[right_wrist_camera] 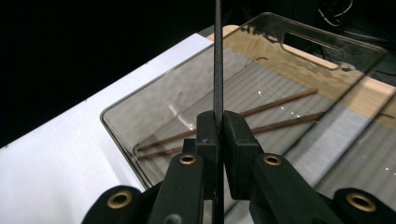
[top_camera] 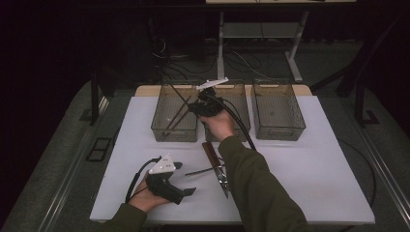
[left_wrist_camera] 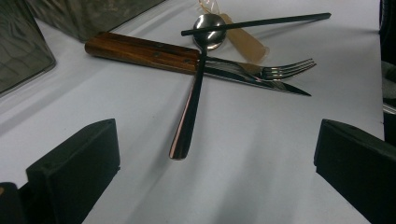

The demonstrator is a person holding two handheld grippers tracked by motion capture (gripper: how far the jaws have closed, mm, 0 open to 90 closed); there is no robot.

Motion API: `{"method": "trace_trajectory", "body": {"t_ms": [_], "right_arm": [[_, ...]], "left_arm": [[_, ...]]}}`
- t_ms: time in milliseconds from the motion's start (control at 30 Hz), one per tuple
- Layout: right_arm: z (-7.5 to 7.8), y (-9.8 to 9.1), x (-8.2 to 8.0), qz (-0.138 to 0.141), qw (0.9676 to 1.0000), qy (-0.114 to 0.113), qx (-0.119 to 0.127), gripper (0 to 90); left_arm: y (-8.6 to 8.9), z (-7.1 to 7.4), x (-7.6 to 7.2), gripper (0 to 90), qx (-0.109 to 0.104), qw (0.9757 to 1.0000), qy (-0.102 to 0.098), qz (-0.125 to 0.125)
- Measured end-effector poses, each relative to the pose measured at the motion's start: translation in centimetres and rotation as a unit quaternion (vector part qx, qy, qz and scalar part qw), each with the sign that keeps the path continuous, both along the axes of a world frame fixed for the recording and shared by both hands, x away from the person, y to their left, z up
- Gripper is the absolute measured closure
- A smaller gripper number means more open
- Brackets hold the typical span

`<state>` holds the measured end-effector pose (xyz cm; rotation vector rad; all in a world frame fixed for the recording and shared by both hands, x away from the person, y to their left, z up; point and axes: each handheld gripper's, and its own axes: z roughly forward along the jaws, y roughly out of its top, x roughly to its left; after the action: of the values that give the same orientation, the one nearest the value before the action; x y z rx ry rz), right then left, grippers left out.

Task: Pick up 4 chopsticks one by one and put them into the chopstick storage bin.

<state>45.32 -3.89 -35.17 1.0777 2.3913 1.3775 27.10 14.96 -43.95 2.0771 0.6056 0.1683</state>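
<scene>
My right gripper [top_camera: 197, 106] hangs over the left clear bin [top_camera: 159, 126], shut on a thin black chopstick [top_camera: 179, 94]. In the right gripper view the jaws [right_wrist_camera: 218, 122] pinch that black chopstick [right_wrist_camera: 218, 70], which rises straight up from them. Below it, two brown chopsticks [right_wrist_camera: 275, 103] lie on the bin floor [right_wrist_camera: 154, 112]. My left gripper [top_camera: 186, 179] rests low near the table's front left, open and holding nothing. Its wide-apart jaws [left_wrist_camera: 217, 154] face a cutlery pile: a spoon [left_wrist_camera: 191, 102], a wooden-handled knife [left_wrist_camera: 140, 51], a fork [left_wrist_camera: 280, 71] and a second black chopstick [left_wrist_camera: 257, 23].
Two more clear bins, middle [top_camera: 239, 99] and right [top_camera: 278, 128], stand in a row behind the pile. A white mat [top_camera: 309, 169] covers the table. A pale, flat utensil [left_wrist_camera: 243, 39] lies under the pile's chopstick. The person's right sleeve [top_camera: 256, 188] reaches across the middle.
</scene>
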Motion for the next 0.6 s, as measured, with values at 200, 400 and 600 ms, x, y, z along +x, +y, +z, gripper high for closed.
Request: {"method": "trace_trajectory", "body": {"t_ms": [200,400,600], "right_arm": [[-0.5,1.8,0.6,0.001,0.9999,0.005,-0.009,85.3],[-1.2,3.0,1.1,0.000,0.9997,0.013,-0.020,85.3],[-2.1,3.9,1.5,-0.004,0.9991,0.027,-0.032,85.3]], "left_arm": [[-0.1,0.0,0.0,0.0,-0.002,1.0000,0.000,-0.001],[-0.1,0.1,0.0,0.0,-0.002,1.0000,-0.002,-0.005],[-0.1,0.1,0.0,0.0,0.001,0.9999,-0.005,-0.011]]}}
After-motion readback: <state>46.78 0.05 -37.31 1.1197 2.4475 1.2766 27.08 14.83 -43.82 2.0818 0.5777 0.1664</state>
